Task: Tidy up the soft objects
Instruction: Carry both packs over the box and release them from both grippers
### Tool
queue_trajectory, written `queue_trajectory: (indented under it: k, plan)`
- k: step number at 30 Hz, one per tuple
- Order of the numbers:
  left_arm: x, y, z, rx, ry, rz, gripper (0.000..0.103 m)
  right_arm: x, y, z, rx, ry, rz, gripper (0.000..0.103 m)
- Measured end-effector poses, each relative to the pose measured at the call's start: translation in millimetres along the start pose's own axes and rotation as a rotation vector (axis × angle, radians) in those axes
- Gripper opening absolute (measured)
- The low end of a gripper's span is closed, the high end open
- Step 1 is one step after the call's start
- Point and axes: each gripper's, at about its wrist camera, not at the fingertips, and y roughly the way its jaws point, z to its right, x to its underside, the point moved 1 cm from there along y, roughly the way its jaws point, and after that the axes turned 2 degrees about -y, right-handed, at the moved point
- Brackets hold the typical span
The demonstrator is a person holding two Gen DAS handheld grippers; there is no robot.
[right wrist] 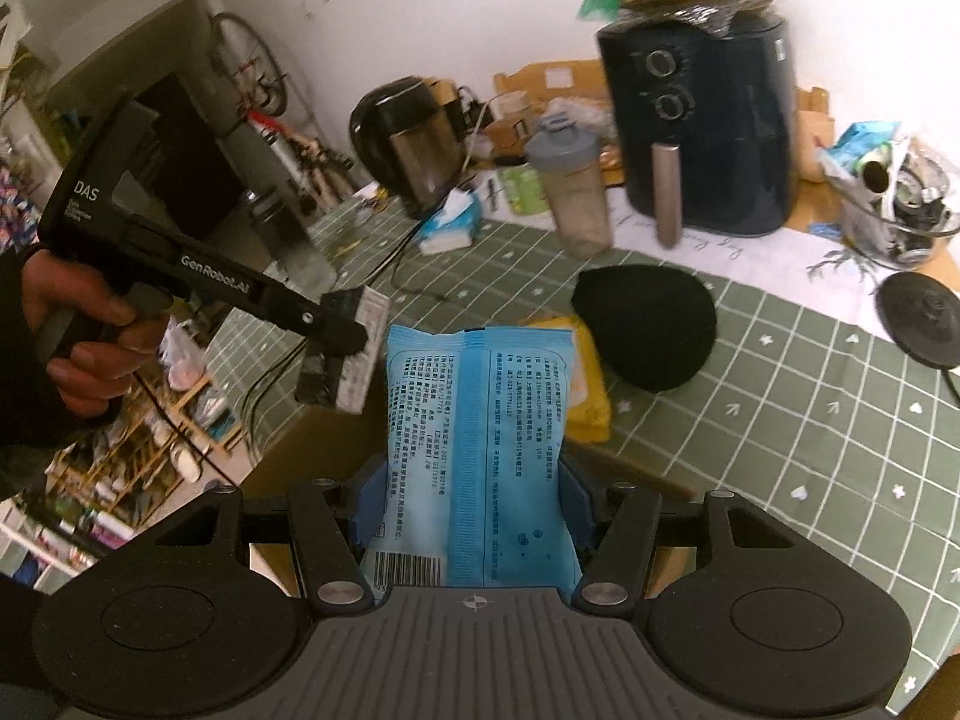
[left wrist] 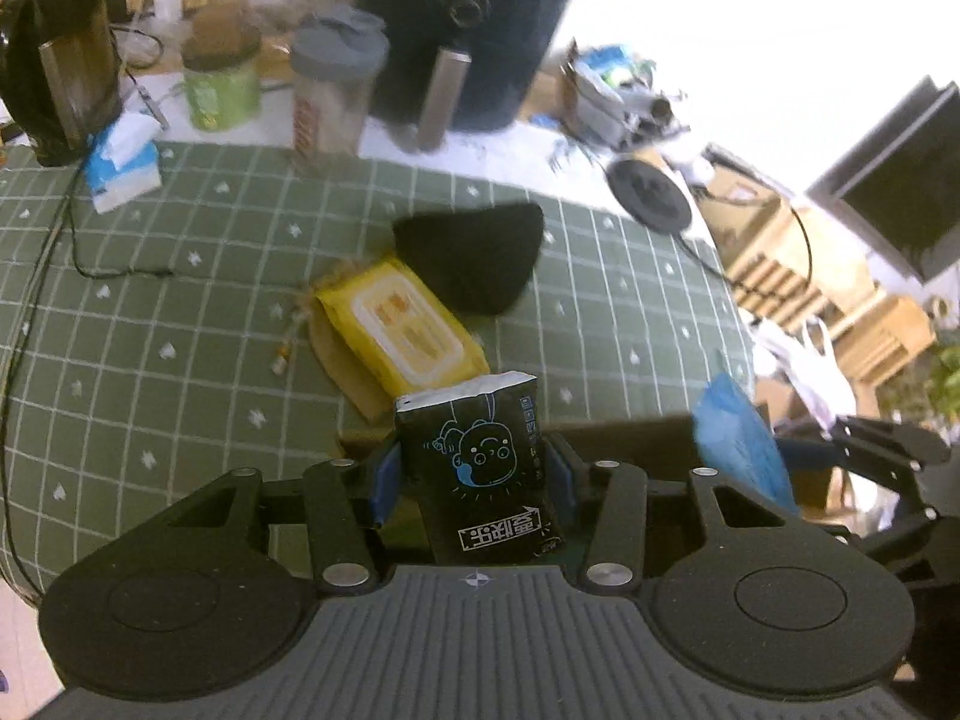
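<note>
The black pack (left wrist: pixel 480 456), printed with a blue cartoon face, sits upright between the blue pads (left wrist: pixel 384 483) of the left gripper (left wrist: pixel 474 480), which are closed partway and press on both its sides; it is held off the table. In the right wrist view the same pack (right wrist: pixel 345 354) shows at about 9 o'clock of the blue pack, gripped at the tip of the left gripper (right wrist: pixel 336 336), with a hand (right wrist: pixel 84 336) around the handle.

The blue pack (right wrist: pixel 480 450), its printed back and barcode facing the camera, stands between the pads of the right gripper (right wrist: pixel 474 516), whose jaws are about half open and clamped on its lower part. In the left wrist view it (left wrist: pixel 741 444) appears at 3 o'clock of the black pack.

On the green checked cloth (left wrist: pixel 180 300), the yellow pack (left wrist: pixel 402 330) lies at 12 o'clock of the black pack, resting on a brown piece beneath it. The black hat (left wrist: pixel 480 258) touches the yellow pack at its 1 o'clock corner.

Farther back stand a shaker bottle (left wrist: pixel 336 90), a green jar (left wrist: pixel 219 84), a kettle (left wrist: pixel 60 60) and an air fryer (left wrist: pixel 468 30). A tissue pack (left wrist: pixel 123 162) lies by the kettle, at 10 o'clock of the hat.
</note>
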Motion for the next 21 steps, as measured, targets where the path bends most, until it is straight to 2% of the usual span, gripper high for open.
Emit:
queue_trajectory:
  k: [13, 20, 21]
  plan:
    - [35.1, 20.6, 15.1, -0.068, -0.021, -0.127, 0.048, 11.3, 13.0, -13.9, -0.019, -0.083, -0.106, 0.063]
    - [45.8, 32.1, 14.8, -0.109, -0.053, -0.153, 0.053, 12.7, 19.1, -14.4, 0.006, -0.117, -0.125, 0.089]
    - [47.4, 31.9, 14.9, -0.107, -0.057, -0.150, 0.054, 12.9, 18.8, -13.8, 0.007, -0.116, -0.125, 0.090]
